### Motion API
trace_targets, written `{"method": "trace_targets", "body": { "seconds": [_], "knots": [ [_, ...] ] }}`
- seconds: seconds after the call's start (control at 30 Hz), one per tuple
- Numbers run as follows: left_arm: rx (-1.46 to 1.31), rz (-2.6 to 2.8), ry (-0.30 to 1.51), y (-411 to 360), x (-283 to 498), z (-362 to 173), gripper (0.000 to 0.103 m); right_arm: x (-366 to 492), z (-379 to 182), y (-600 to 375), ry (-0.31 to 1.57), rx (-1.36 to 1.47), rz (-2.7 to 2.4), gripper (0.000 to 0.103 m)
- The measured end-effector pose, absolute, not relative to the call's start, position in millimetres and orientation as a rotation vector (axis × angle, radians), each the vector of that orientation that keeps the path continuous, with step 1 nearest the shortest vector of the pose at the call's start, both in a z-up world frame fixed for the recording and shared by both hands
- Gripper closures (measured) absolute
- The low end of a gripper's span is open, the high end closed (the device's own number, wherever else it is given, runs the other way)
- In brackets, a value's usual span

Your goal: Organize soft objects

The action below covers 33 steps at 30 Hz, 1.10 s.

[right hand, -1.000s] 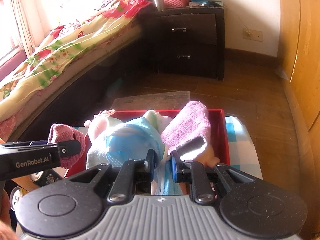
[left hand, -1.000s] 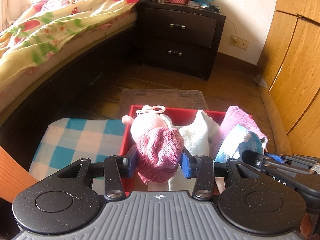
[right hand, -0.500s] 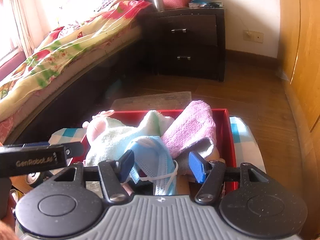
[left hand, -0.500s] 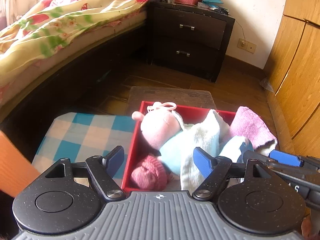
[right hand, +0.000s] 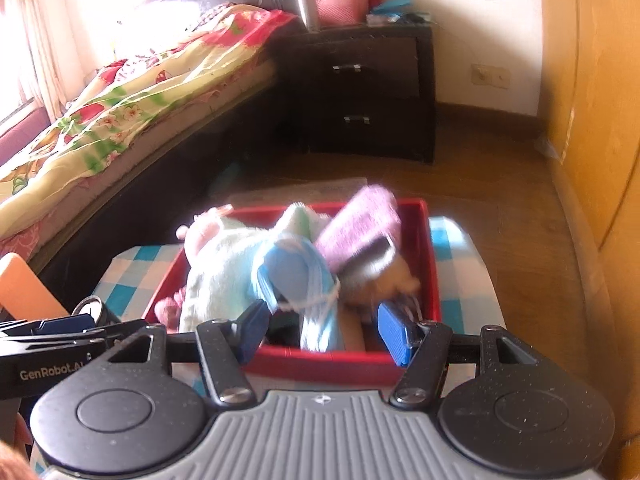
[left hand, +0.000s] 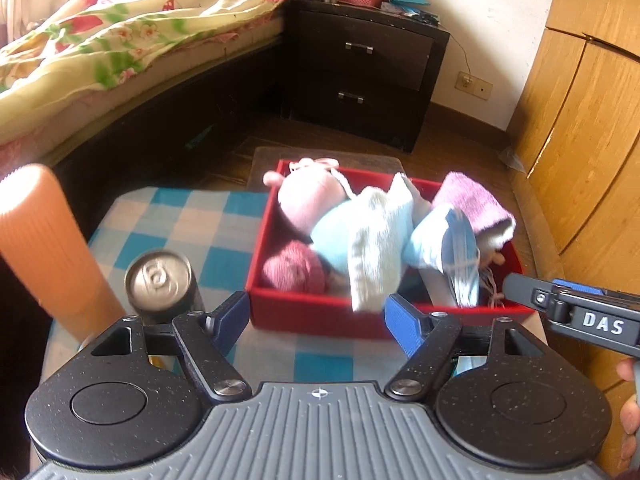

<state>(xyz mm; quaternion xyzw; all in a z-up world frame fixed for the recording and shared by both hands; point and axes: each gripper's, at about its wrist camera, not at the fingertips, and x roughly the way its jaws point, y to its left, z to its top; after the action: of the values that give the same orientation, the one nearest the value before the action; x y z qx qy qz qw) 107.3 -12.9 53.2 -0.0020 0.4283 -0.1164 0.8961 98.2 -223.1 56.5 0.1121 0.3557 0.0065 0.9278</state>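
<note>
A red box (left hand: 312, 310) (right hand: 434, 264) on a blue checked cloth holds soft things: a pink plush toy (left hand: 308, 200), a pink knit sock ball (left hand: 294, 268), a white towel (left hand: 378, 240), a purple towel (left hand: 476, 204) (right hand: 364, 224) and blue face masks (left hand: 460, 264) (right hand: 308, 280). My left gripper (left hand: 318, 320) is open and empty, just in front of the box's near wall. My right gripper (right hand: 320, 332) is open and empty at the near wall, close to the masks.
A drink can (left hand: 162, 282) and an orange ribbed cup (left hand: 44, 248) stand on the checked cloth (left hand: 176, 220) left of the box. A bed (left hand: 120, 40) lies left, a dark nightstand (left hand: 360, 68) behind, wooden wardrobe doors (left hand: 580, 140) to the right.
My left gripper let go of the pink sock ball into the box; my right let go of the blue masks. Both opened and drew back from the box.
</note>
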Motion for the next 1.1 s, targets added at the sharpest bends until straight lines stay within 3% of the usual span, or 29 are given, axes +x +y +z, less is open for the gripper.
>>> {"method": "trace_targets", "body": {
  "seconds": [0.5, 1.1],
  "knots": [
    [0.032, -0.299, 0.884, -14, 42, 53, 0.029, 12, 52, -213, 0.716, 0.201, 0.03, 0.063],
    [0.041, -0.308, 0.889, -13, 17, 51, 0.026, -20, 48, -208, 0.708, 0.203, 0.051, 0.062]
  ]
}}
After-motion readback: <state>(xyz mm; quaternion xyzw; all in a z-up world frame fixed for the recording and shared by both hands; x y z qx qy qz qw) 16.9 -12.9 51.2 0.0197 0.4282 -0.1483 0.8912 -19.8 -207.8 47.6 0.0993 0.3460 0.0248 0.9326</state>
